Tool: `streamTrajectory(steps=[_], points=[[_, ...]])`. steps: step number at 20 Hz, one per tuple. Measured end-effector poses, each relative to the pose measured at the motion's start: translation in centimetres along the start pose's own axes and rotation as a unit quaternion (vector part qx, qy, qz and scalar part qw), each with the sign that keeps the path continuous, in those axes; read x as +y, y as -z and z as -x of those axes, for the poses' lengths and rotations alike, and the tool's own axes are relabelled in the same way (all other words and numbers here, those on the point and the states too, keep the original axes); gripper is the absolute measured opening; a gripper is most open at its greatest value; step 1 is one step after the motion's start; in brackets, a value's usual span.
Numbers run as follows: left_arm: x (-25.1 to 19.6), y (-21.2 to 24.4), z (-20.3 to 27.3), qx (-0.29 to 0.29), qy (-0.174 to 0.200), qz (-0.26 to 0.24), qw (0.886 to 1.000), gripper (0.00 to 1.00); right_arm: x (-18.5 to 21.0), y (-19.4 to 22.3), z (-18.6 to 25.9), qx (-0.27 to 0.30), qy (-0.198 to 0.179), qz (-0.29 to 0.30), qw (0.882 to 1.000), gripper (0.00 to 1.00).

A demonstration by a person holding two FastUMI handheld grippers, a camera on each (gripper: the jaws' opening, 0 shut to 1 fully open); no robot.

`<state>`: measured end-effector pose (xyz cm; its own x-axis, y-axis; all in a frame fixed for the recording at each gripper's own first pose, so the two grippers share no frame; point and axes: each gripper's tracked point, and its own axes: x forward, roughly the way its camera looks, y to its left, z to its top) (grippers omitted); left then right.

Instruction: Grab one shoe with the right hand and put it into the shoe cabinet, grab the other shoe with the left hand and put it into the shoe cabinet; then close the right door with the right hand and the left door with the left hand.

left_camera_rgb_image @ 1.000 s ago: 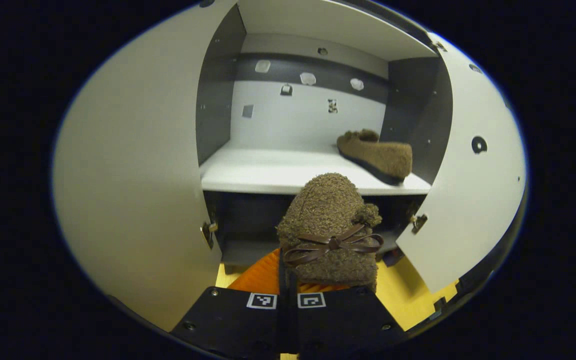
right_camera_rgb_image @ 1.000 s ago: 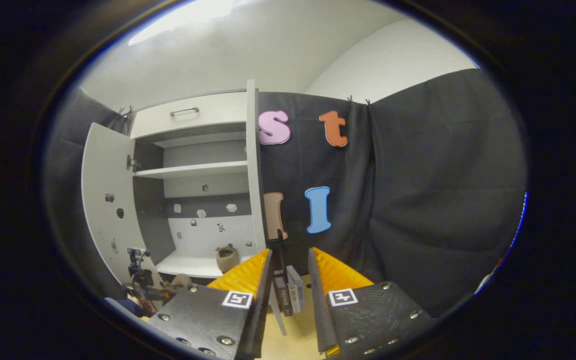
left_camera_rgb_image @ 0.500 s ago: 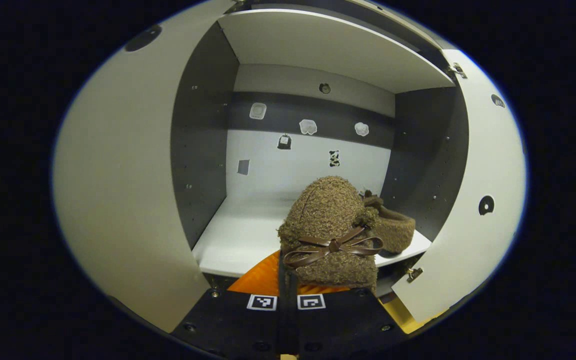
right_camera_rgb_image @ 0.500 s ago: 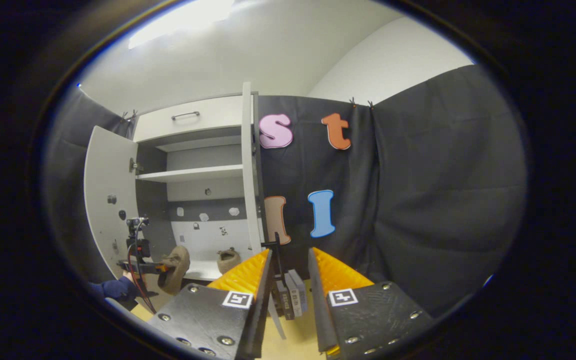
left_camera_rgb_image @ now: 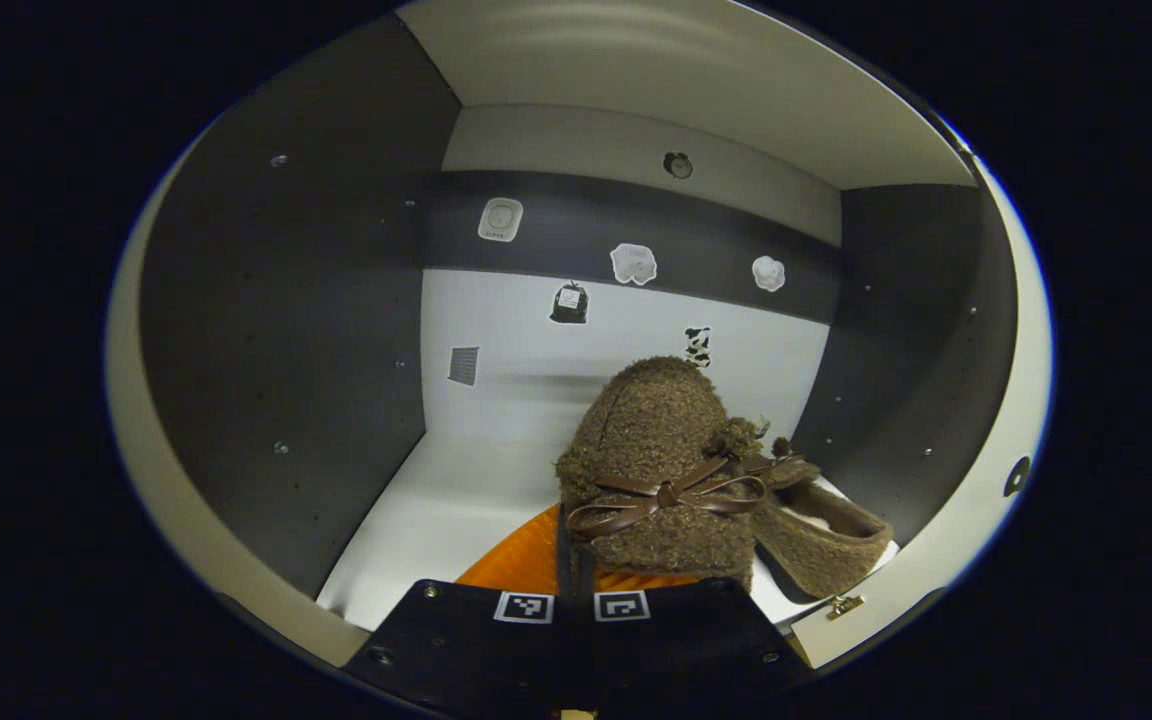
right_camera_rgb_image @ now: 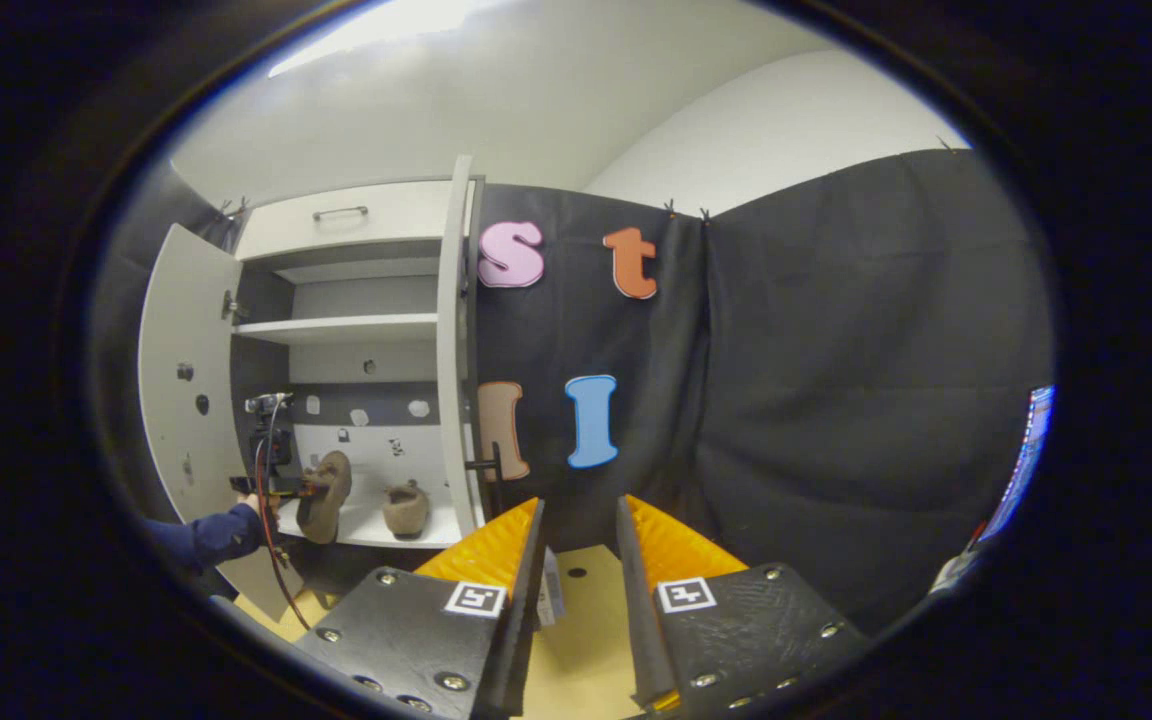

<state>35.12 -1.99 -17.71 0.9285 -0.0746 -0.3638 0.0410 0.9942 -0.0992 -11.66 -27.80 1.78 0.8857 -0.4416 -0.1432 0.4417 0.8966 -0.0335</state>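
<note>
A fuzzy brown shoe with a bow (left_camera_rgb_image: 658,470) is clamped in my left gripper (left_camera_rgb_image: 581,545), which is shut on it. It hangs toe-forward inside the shoe cabinet, just above the white shelf (left_camera_rgb_image: 436,500). The other brown shoe (left_camera_rgb_image: 821,545) lies on that shelf, close by on the right. In the right gripper view the cabinet (right_camera_rgb_image: 356,330) stands far left with both doors wide. There the left gripper (right_camera_rgb_image: 271,470) holds its shoe (right_camera_rgb_image: 321,495) at the shelf, beside the resting shoe (right_camera_rgb_image: 406,508). My right gripper (right_camera_rgb_image: 579,535) is open, away from the cabinet.
The left door (right_camera_rgb_image: 171,370) swings out to the left; the right door (right_camera_rgb_image: 456,340) shows edge-on. A drawer with a handle (right_camera_rgb_image: 341,213) tops the cabinet. A dark sleeve (right_camera_rgb_image: 201,535) reaches in. Yellow floor (right_camera_rgb_image: 581,640) lies below my right gripper.
My left gripper has pushed forward and up into the cabinet with the shoe, from in front of the shelf to over it. The right gripper has turned slightly; the cabinet sits further left.
</note>
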Motion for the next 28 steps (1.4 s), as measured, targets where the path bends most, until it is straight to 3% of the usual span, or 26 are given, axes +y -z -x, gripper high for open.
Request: streamTrajectory(steps=[8, 13, 15, 16, 17, 20, 21, 23, 25, 28], points=[[-0.3, 0.9, -4.0, 0.004, -0.034, -0.034, 0.999, 0.01, -4.0, 2.3, 2.2, 0.035, 0.075, 0.01, 0.997, 0.41], [0.2, 1.8, -5.6, 0.011, -0.058, -0.026, 0.998, 0.01, -4.8, 3.3, 3.5, 0.046, 0.095, 0.015, 0.994, 0.41], [0.5, 2.0, -5.5, 0.013, -0.068, -0.024, 0.997, 0.07, -4.6, 3.6, 4.1, 0.047, 0.093, 0.018, 0.994, 0.37], [0.7, 1.9, -5.3, 0.012, -0.074, -0.026, 0.997, 0.18, -4.6, 3.8, 4.1, 0.048, 0.093, 0.02, 0.994, 0.38], [0.5, 1.8, -5.1, 0.013, -0.07, -0.026, 0.997, 0.16, -4.6, 3.9, 4.3, 0.05, 0.092, 0.021, 0.994, 0.38], [0.6, 2.3, -4.3, 0.032, -0.066, -0.043, 0.996, 0.46, -4.2, 4.2, 4.2, 0.053, 0.079, 0.014, 0.995, 0.38], [0.6, 2.3, -4.0, 0.038, -0.065, -0.048, 0.996, 0.48, -4.0, 4.3, 4.3, 0.054, 0.073, 0.013, 0.996, 0.38], [0.2, 2.6, -3.4, 0.048, -0.049, -0.045, 0.997, 0.63, -3.7, 4.7, 4.2, 0.055, 0.062, 0.013, 0.996, 0.38], [0.3, 3.4, -2.8, 0.062, -0.04, -0.026, 0.997, 0.68, -3.5, 5.2, 4.2, 0.056, 0.05, 0.013, 0.997, 0.38], [1.6, 4.0, -2.2, 0.072, -0.06, 0.0, 0.996, 0.71, -3.5, 6.2, 3.9, 0.062, 0.036, 0.003, 0.997, 0.41]])
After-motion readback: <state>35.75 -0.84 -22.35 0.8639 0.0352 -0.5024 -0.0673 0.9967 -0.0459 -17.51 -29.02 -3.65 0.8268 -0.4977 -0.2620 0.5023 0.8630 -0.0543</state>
